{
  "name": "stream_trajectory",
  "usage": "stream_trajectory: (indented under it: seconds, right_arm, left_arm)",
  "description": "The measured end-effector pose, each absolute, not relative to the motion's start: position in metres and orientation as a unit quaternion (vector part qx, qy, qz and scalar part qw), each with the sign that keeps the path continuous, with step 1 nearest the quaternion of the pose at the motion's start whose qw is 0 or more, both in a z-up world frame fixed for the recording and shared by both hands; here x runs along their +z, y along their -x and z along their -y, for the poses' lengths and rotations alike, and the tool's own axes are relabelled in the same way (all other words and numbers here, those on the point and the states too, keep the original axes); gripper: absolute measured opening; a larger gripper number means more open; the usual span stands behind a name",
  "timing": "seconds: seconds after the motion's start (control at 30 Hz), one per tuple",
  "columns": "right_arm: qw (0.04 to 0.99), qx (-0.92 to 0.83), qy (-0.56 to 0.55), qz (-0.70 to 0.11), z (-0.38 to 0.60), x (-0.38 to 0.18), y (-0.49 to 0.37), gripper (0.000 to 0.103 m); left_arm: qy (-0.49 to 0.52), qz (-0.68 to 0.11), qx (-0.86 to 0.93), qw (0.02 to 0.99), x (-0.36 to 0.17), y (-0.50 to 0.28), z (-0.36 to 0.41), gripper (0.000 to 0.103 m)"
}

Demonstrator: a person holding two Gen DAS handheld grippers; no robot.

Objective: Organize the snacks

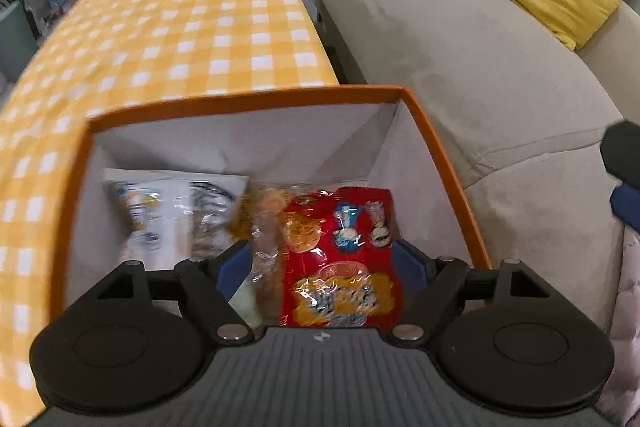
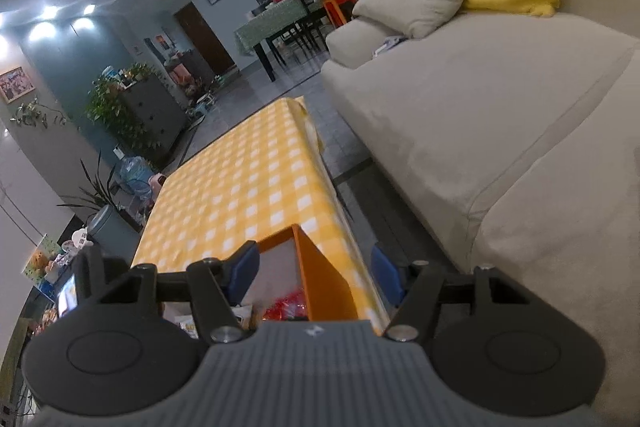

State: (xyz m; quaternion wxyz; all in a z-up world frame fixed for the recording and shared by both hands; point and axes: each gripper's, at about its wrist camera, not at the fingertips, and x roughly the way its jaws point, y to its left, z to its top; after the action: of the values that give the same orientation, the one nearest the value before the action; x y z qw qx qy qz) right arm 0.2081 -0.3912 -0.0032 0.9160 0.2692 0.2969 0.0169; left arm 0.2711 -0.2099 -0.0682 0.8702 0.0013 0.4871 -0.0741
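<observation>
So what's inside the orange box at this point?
In the orange box: a red snack bag, a clear packet of brownish snacks beside it, and a white packet at left. The left gripper hides the near end; anything underneath is covered.

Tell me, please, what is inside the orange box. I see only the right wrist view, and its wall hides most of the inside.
Observer: In the left wrist view, a red snack bag is in the orange box, with its printed side toward the camera.
Operator: Is it alone in there?
Observer: No. A white and clear packet lies to its left, by the far wall.
Operator: Where is the left gripper?
Observer: Above the box, its fingers wide apart on either side of the red bag.
</observation>
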Motion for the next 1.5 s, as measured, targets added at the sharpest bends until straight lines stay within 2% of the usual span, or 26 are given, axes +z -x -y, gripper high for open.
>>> stream_trajectory:
  seconds: [0.17,0.37,0.57,0.83,1.5]
  right_arm:
    - [0.928,0.000,-0.227,-0.297,0.386,0.018,-0.191,0.070]
    - [0.931,-0.007,-0.166,-0.325,0.367,0.041,-0.167,0.100]
    - [0.916,-0.065,-0.096,-0.385,0.324,0.035,-0.118,0.100]
    - [0.857,0.001,-0.089,-0.507,0.296,0.000,-0.094,0.100]
    - [0.820,0.058,-0.072,-0.565,0.252,-0.011,-0.062,0.100]
  left_arm:
    - [0.028,-0.481,-0.089,0.872,-0.037,-0.239,0.184,0.093]
    - [0.033,-0.478,-0.091,0.873,0.003,-0.192,0.151,0.093]
    - [0.034,-0.471,-0.050,0.880,0.022,-0.146,0.116,0.093]
    - [0.027,-0.514,-0.017,0.857,0.005,-0.115,0.096,0.092]
    - [0.012,-0.543,-0.011,0.839,-0.017,-0.087,0.099,0.092]
